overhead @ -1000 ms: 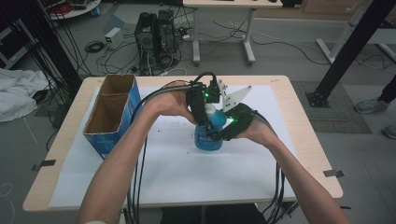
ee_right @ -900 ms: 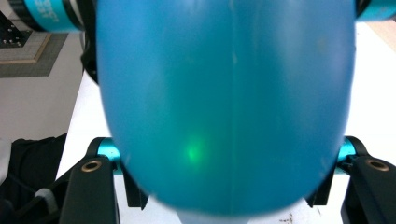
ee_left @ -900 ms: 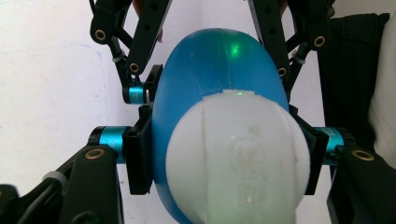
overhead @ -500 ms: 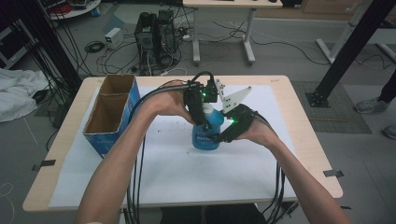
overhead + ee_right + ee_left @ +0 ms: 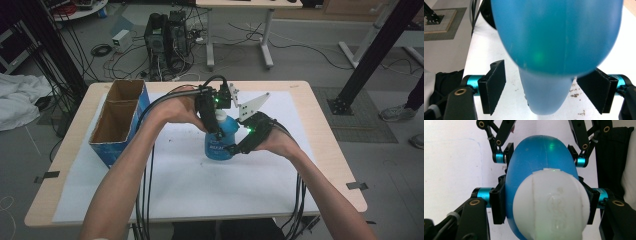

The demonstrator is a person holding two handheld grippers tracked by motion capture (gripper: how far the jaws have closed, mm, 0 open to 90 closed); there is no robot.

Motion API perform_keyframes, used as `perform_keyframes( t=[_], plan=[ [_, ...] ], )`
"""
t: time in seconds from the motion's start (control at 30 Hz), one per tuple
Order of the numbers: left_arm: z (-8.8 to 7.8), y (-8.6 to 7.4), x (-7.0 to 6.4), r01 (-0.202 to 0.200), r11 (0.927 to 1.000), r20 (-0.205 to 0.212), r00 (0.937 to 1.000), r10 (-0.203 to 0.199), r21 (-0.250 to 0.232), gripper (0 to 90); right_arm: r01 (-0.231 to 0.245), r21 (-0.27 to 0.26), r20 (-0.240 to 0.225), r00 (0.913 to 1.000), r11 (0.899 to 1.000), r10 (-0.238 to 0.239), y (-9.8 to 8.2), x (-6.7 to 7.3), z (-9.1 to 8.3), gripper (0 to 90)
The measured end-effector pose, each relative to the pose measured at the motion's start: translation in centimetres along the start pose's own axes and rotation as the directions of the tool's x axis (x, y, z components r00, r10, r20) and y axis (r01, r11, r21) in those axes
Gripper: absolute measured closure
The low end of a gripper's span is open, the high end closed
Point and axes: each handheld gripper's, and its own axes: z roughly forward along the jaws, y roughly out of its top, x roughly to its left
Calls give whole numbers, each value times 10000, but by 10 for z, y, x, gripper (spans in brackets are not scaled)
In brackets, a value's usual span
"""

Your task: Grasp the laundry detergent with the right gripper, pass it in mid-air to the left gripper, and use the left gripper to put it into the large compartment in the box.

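Clamping my left tongs [image 5: 216, 131] on the blue bottle [image 5: 220, 142] mid-surface [image 5: 325, 130], I've just been spreading my right tongs [image 5: 232, 149], pads clear, at its four o'clock.

An open cardboard box [image 5: 116, 122] with blue sides sits at the left end of the wooden table [image 5: 327, 150], partly on the white sheet [image 5: 200, 185] that covers most of the top. Behind the table, a dark computer tower [image 5: 167, 35] stands on the floor amid tangled cables [image 5: 107, 50]. A second desk's white legs [image 5: 267, 35] rise beyond. White cloth [image 5: 17, 100] lies heaped far left.
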Motion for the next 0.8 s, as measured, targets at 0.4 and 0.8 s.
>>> perform_keyframes(
  t=[0.4, 0.8],
  plan=[
    [-17, -6, 1, 640, 9979, -376, 9973, -636, 81, 381, -581, 418, 550, 9969, 9974, 558, -2, 2, -11, 136],
    [-53, -12, 9, 2187, 9758, -985, 9712, -2168, 86, 381, -1829, 1688, 2184, 9651, 9685, 1442, -8, -2, -29, 135]
  ],
)
